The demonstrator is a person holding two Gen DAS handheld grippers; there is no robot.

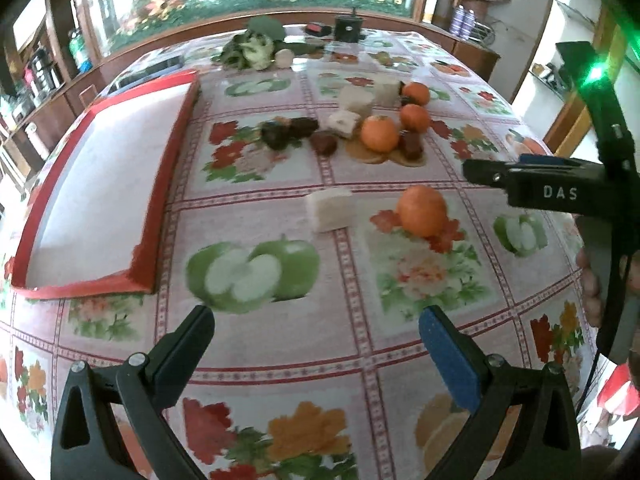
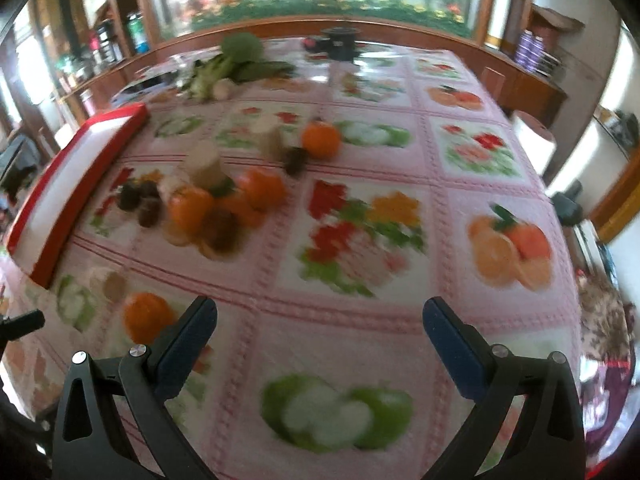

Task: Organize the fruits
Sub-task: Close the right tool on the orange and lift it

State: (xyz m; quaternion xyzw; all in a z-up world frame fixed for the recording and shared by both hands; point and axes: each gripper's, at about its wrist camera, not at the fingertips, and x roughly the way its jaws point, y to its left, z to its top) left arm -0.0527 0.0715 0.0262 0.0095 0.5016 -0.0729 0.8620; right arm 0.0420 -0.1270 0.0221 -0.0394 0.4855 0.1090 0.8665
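**Grippers poised, tray bare: fruit sorting not yet begun**

Left gripper [image 1: 316, 320] hangs over the flowered tablecloth [image 1: 360, 344] with its fingers wide apart and nothing between them; the right gripper [image 2: 320, 316] is likewise spread and empty, its view smeared by blur. The red tray [image 1: 172, 152], the likely home for the fruit, shows only its white floor; nothing lies in it, so the job appears to be at its very start, with every piece left to move. Nearest orange [image 1: 422, 210] sits well to the right of the tray, beside a pale cut block [image 1: 330, 210] that stands between it and the tray; three more oranges [image 1: 380, 132] cluster farther from the tray's near corner, mixed with dark brown fruits [image 1: 324, 142] and further pale chunks [image 1: 356, 100]. Leafy greens [image 1: 252, 50] lie beyond the tray's far end and seem no part of the sorting. As for heading, the nearest orange is round and shows no long axis; its stem end cannot be made out; the pale block lies flat, its longer side running roughly across the tray's long edge; the tray itself stretches away from the camera.
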